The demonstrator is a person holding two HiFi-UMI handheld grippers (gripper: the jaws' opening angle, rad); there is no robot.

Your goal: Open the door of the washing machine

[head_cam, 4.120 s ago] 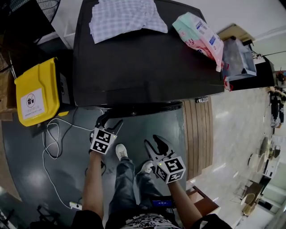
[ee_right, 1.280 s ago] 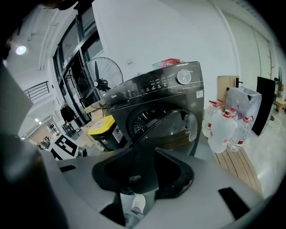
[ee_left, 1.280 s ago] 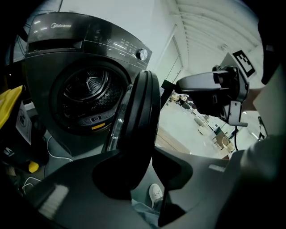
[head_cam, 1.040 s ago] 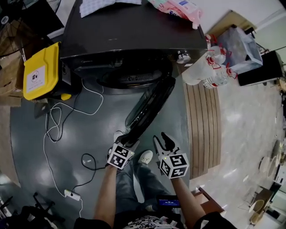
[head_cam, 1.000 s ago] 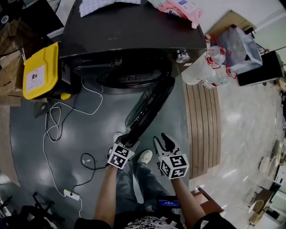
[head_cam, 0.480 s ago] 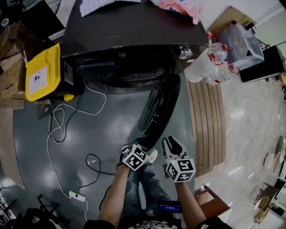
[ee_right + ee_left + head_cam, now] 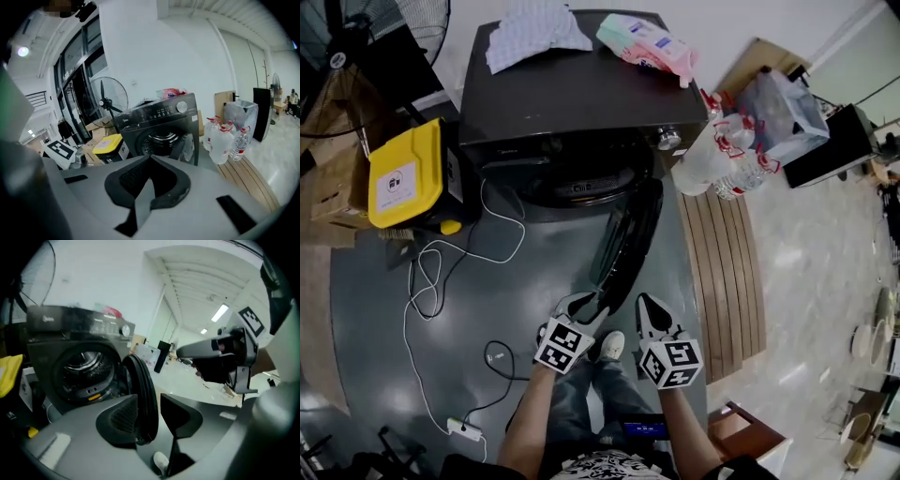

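Label (image 7: 397,180) w/ icon on yellow bin (image 7: 420,148), txt illegible; washer door (image 7: 625,246) open

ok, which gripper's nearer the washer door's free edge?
Left. The left gripper, jaws just opened further with nothing gripped, is right at the free edge of the door; the right gripper, shut and empty, is off to that edge's right.

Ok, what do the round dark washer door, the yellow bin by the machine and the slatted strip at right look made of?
Round dark washer door: seemingly glossy plastic, by its sheen; any glass is unclear. Yellow bin: moulded plastic, smooth and even in colour. Slatted strip: wood, matte, pale brown boards with seams.
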